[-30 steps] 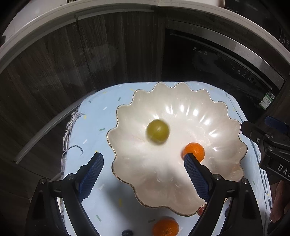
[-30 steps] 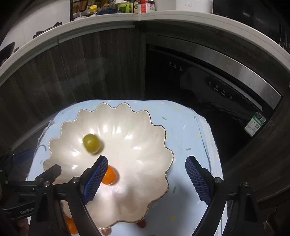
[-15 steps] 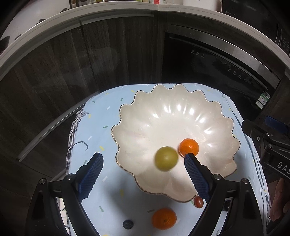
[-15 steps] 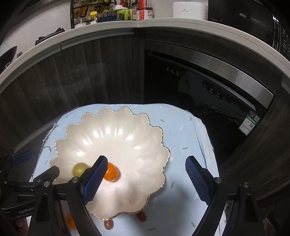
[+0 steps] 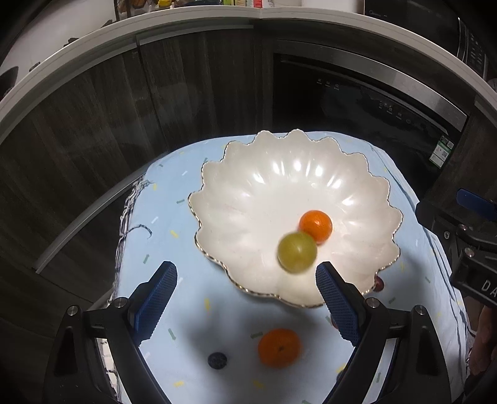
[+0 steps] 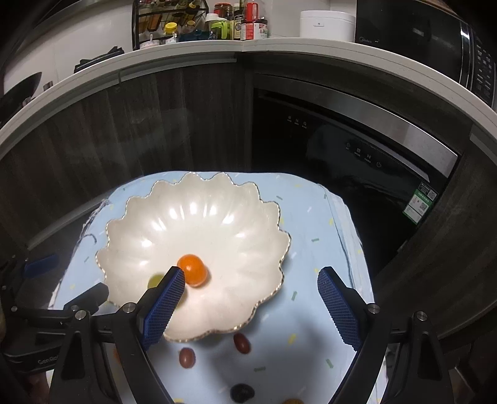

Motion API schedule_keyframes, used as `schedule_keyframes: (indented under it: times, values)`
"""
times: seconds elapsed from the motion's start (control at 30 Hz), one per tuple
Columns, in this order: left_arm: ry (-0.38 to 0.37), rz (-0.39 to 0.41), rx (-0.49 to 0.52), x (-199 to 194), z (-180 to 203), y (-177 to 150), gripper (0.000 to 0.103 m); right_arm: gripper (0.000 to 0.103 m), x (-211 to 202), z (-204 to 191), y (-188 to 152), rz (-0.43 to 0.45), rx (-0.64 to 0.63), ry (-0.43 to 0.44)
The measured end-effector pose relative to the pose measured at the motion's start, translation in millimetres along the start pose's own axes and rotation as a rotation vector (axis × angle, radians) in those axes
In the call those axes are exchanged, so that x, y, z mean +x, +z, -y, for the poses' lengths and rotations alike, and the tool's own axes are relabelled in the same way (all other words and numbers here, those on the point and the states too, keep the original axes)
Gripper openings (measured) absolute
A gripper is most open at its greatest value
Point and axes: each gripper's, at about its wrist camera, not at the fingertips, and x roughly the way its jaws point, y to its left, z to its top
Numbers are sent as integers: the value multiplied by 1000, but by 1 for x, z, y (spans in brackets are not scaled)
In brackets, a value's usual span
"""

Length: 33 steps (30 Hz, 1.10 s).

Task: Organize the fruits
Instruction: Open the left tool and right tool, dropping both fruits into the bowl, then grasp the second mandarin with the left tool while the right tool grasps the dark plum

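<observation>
A white scalloped bowl point(image 5: 279, 186) point(image 6: 202, 223) sits on a light blue cloth. In it lie a small orange point(image 5: 316, 225) point(image 6: 192, 269) and a blurred green round fruit point(image 5: 296, 252) point(image 6: 155, 281) touching it. On the cloth in front of the bowl are another orange point(image 5: 279, 348), a dark berry point(image 5: 217, 360), two red grapes point(image 6: 187, 357) point(image 6: 241, 342) and a dark fruit point(image 6: 241, 391). My left gripper point(image 5: 246, 268) is open over the bowl's near rim, holding nothing. My right gripper point(image 6: 251, 273) is open and empty over the bowl's right side.
The blue cloth point(image 5: 161, 217) covers a small table with edges close on the left and right. Dark wood cabinets point(image 6: 124, 140) and a black dishwasher point(image 6: 341, 149) stand behind. A counter above holds bottles point(image 6: 223, 25) and a white cooker point(image 6: 326, 23).
Both grippers have drawn back from the bowl, which now looks smaller and farther. The green fruit has rolled from the bowl's middle toward its near side, up against the orange.
</observation>
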Motion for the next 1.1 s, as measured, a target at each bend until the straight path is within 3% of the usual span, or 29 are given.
schedule_keyframes:
  times: [0.53, 1.1]
  values:
    - [-12, 28, 7, -7, 13, -43, 92, 88, -17, 0, -41, 20, -9, 2]
    - [-8, 60, 45, 9, 26, -87, 92, 88, -10, 0, -99, 45, -42, -11]
